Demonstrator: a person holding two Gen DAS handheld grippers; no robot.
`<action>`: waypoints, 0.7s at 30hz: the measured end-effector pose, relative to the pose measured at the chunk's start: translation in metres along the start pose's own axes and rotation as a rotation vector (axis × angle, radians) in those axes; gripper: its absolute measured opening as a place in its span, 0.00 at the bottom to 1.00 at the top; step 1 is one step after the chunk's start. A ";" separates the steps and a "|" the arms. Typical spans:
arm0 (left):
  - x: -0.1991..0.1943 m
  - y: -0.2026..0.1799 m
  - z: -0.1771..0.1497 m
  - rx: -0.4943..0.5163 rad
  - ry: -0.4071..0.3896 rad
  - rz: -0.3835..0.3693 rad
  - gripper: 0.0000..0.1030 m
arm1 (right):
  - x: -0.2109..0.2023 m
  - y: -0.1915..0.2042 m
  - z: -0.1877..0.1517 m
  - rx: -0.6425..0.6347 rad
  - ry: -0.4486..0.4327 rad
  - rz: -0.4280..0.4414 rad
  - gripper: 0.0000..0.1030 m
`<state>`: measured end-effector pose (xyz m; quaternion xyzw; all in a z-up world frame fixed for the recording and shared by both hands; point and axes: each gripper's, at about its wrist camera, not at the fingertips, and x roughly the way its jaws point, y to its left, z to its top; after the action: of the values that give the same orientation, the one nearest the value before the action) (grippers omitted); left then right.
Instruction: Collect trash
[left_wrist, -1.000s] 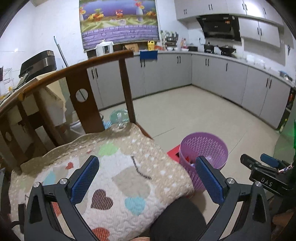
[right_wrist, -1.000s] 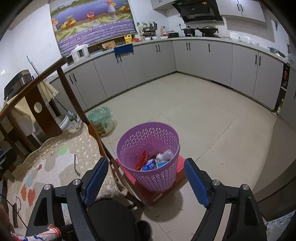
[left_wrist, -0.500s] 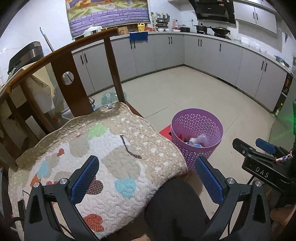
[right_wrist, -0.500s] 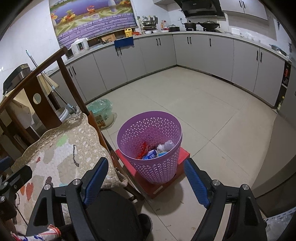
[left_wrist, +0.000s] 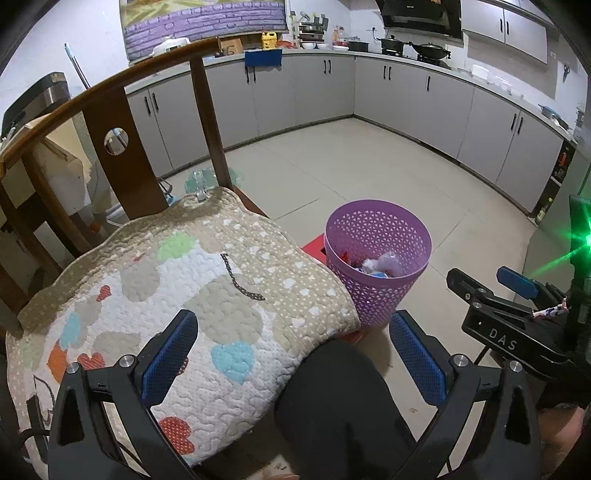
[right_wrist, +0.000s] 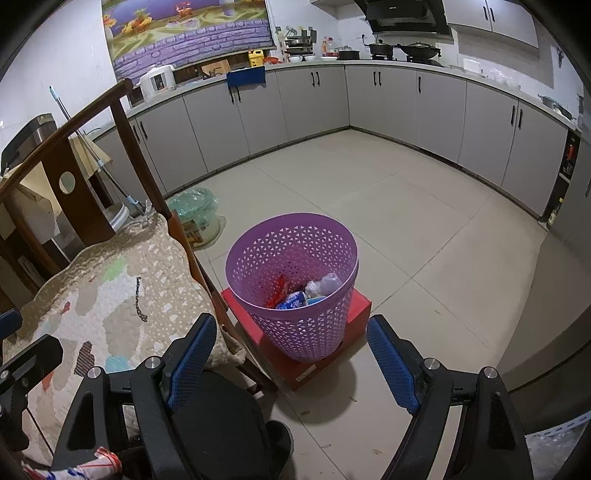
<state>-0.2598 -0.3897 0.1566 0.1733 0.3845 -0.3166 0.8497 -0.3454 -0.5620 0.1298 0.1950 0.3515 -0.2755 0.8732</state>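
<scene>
A purple basket (right_wrist: 291, 284) is sitting on a red box (right_wrist: 356, 314) at the centre of the right wrist view, with wrappers (right_wrist: 295, 299) lying inside it. Both the left gripper (left_wrist: 295, 354) and the right gripper (right_wrist: 291, 354) are standing wide, nothing between the jaws. At left a wooden chair (left_wrist: 110, 122) with a quilted cushion (left_wrist: 166, 295) is crowding the basket – a dark knee (left_wrist: 332, 406) is filling the lower middle. Beige tile floor (right_wrist: 369, 184) is running back to grey cabinets (right_wrist: 406, 99); a mural (right_wrist: 184, 33) is hanging upper left
</scene>
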 end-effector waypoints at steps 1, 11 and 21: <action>0.000 0.000 0.000 0.000 0.002 -0.003 1.00 | 0.001 0.000 0.000 -0.001 0.003 -0.002 0.84; 0.003 -0.005 -0.002 0.009 0.021 -0.027 1.00 | 0.002 -0.002 -0.002 -0.004 0.017 -0.010 0.84; 0.003 -0.007 -0.002 0.015 0.026 -0.031 1.00 | 0.003 -0.008 -0.002 0.010 0.022 -0.021 0.84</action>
<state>-0.2642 -0.3952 0.1524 0.1777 0.3956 -0.3305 0.8383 -0.3497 -0.5675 0.1251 0.1986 0.3616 -0.2844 0.8654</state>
